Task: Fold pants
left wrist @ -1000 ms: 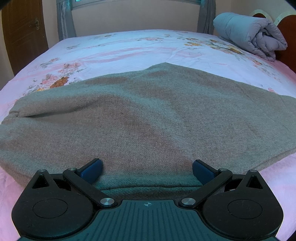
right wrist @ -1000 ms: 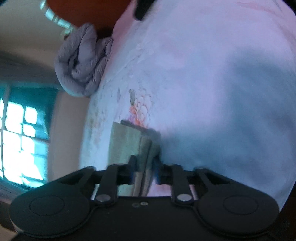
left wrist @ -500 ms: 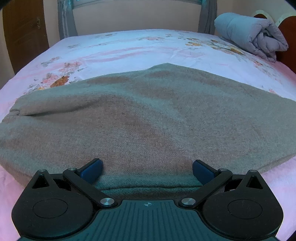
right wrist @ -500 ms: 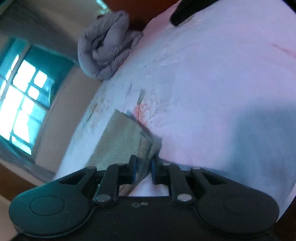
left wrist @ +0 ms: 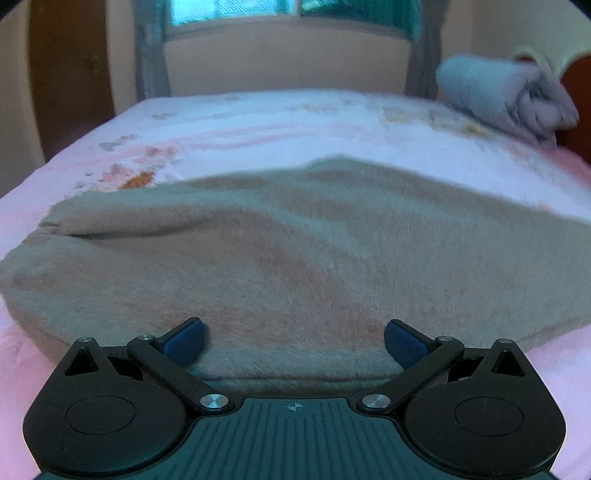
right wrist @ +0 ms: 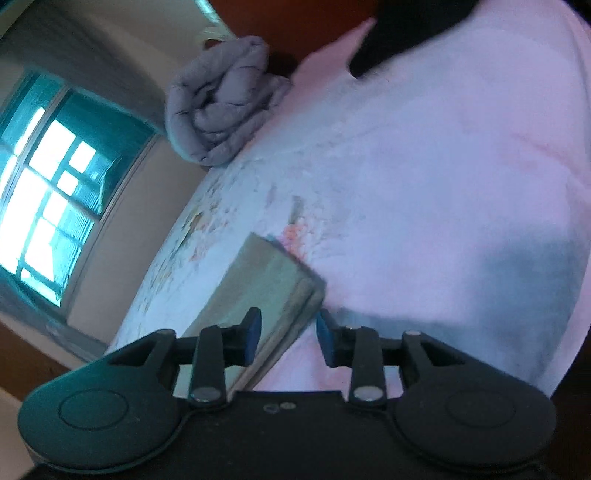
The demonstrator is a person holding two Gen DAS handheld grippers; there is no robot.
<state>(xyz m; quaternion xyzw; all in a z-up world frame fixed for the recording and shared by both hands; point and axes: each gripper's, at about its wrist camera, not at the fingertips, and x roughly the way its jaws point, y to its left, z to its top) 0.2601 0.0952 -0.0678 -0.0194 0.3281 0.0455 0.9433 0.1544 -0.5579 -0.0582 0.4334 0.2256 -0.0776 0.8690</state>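
Floral pink bed (left wrist: 258,122), grey-brown pants (left wrist: 295,251) spread flat, rolled grey quilt (left wrist: 502,96)

A bed (left wrist: 280,122) fills most of the room, covered by a pale pink sheet (right wrist: 443,177) printed with faded orange and green flowers. At its far right corner lies a rolled grey quilt (left wrist: 506,98), close against a dark red-brown headboard (left wrist: 576,99) with a cream curved trim. Beyond the bed stands a beige wall (left wrist: 284,62) with a window (left wrist: 236,9) above it, flanked by grey curtains (left wrist: 149,51). In the right wrist view the window's panes glow bright white and teal with daylight. A brown wooden door (left wrist: 70,74) stands at the left. A dark shape, not identifiable, lies on the sheet near the headboard (right wrist: 399,40).
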